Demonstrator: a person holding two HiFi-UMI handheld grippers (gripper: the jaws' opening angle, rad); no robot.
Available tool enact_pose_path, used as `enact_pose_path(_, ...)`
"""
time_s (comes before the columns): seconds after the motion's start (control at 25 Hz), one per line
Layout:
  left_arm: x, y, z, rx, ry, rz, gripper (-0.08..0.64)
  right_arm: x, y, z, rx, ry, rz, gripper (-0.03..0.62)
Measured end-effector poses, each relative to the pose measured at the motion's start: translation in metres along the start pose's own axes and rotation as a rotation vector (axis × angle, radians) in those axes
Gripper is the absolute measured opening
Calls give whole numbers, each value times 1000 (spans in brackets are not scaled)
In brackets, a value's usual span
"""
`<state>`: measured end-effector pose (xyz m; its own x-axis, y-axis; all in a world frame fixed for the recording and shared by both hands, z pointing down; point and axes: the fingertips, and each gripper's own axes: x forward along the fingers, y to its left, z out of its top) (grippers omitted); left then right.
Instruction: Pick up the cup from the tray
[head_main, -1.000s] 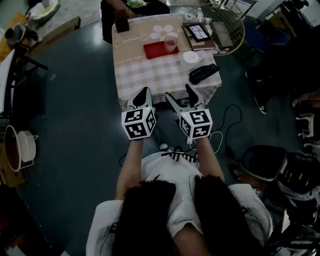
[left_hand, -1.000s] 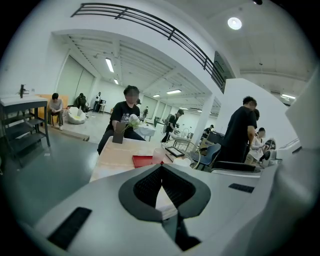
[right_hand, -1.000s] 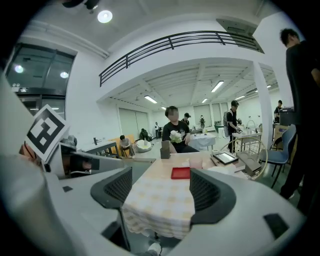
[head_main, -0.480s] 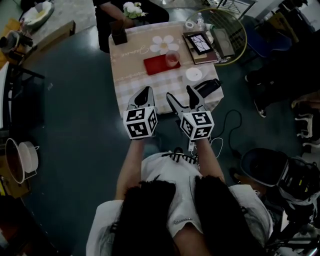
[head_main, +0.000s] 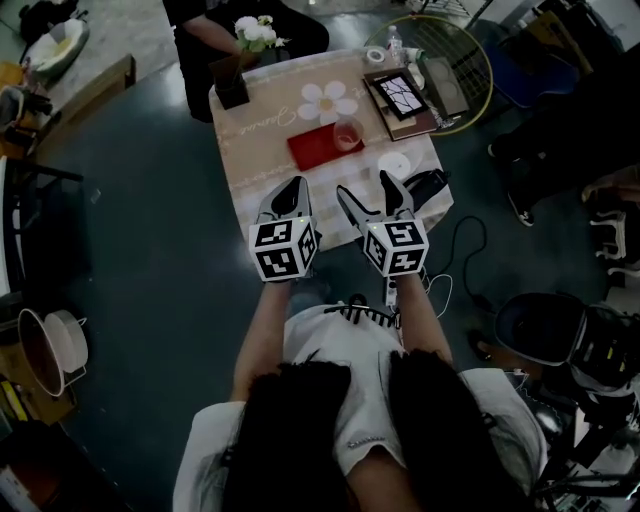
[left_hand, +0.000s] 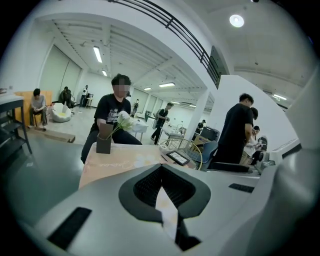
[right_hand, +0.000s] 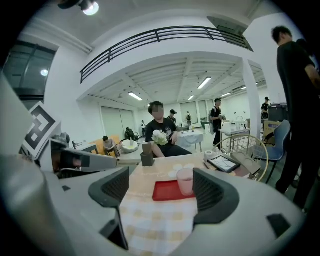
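A translucent pink cup stands upright on the right end of a red tray, on a checked tablecloth table. In the right gripper view the cup and tray lie ahead, well beyond the jaws. My right gripper hovers over the table's near edge. Its jaws are opening, with nothing between them. My left gripper hangs beside it, jaws together and empty. In the left gripper view the left gripper shows its pads meeting.
A dark flower holder and a seated person are at the table's far side. A framed tablet on books, a white disc and a black object lie right of the tray. A wire chair stands beyond.
The table, tray and cup have slid down the head view, closer to the gripper tips. Both grippers hold about the same place in the view.
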<state>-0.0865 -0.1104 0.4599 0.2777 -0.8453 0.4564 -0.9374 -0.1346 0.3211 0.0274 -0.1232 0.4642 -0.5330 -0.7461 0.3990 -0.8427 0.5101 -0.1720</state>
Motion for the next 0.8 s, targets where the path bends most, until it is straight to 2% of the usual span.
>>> enact_pose_path(0.28,24,8,19,36,13,-57,6,34,-10,12,-37,13,-93,395)
enact_pose_path(0.44,36,20,17,28,36,-52,6,50,-11,15,-60,39,-101,400)
enact_pose_path(0.56,43,25,18,13,40,-52,6,60,-19,15,-99,57,-141,405)
enact_pose_path(0.8,64,37,21,-17,51,-25,6,91,-39,8,-49,102,-145,405)
